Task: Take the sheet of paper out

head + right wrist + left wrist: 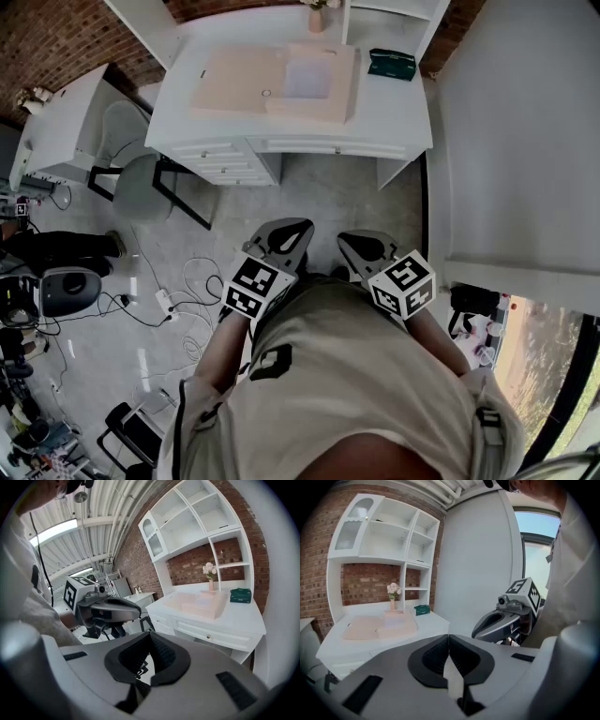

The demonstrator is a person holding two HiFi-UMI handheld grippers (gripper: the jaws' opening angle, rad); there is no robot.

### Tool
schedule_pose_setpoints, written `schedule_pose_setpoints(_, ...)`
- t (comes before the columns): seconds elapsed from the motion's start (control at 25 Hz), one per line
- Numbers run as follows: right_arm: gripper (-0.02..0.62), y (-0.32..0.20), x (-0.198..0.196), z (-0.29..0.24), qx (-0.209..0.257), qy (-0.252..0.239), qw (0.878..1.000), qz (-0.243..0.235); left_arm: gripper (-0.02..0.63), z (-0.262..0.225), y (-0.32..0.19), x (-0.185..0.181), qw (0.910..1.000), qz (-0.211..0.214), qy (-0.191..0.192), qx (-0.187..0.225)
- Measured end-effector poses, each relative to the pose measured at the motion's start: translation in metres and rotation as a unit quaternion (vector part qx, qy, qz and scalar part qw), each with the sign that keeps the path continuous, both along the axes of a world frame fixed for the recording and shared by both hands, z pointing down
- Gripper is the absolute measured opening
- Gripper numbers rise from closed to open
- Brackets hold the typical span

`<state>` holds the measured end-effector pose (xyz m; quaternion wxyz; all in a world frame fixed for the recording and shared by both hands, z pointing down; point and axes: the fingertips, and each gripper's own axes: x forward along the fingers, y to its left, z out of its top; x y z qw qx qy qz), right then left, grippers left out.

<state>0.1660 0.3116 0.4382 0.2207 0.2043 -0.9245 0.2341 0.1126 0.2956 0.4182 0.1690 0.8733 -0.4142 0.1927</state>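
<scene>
Floor in front of white desk is lying open. Pink box is filling desk's middle, w/ green box & vase sitting at its back. Wall is closing desk's right side; chair is crowding its left.

Beige shirt w/ black patch; grey left gripper & right gripper, b/w marker cubes.

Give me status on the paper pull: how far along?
Barely begun. Done: the pink box on the white desk appears to lie open, with a pale sheet showing inside. In hand: nothing. The left gripper and right gripper are both shut and empty, close to the person's body and well short of the desk. Left: approach, grip the sheet, lift it out.
</scene>
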Motion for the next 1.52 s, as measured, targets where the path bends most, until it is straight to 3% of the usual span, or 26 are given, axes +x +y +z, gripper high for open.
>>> schedule_pose_setpoints(0.28, 0.018, -0.022, -0.019, 0.0, 0.02, 0.007, 1.0, 0.003, 0.018, 0.0, -0.023, -0.07, 0.9986, -0.017, -0.05, -0.002)
schedule_pose_setpoints(0.48, 0.018, -0.03, -0.025, 0.003, 0.018, 0.016, 1.0, 0.017, 0.018, 0.005, -0.024, -0.078, 0.9992, -0.031, -0.024, -0.008)
schedule_pose_setpoints(0.88, 0.018, -0.038, -0.046, 0.013, 0.011, 0.038, 0.999, 0.018, 0.018, 0.014, -0.022, -0.035, 0.9994, 0.027, 0.009, -0.018)
schedule_pose_setpoints(1.16, 0.018, -0.05, -0.062, 0.014, 0.014, 0.044, 0.999, 0.02, 0.017, 0.002, -0.039, -0.056, 0.9974, 0.005, 0.07, -0.016)
schedule_pose_setpoints(1.4, 0.018, -0.061, -0.083, 0.014, 0.02, 0.045, 0.999, 0.016, 0.015, -0.006, -0.051, -0.073, 0.9978, 0.008, 0.061, 0.026)
schedule_pose_setpoints(1.52, 0.018, -0.066, -0.097, 0.014, 0.021, 0.044, 0.999, 0.015, 0.015, -0.003, -0.053, -0.083, 0.9979, 0.007, 0.062, 0.018)
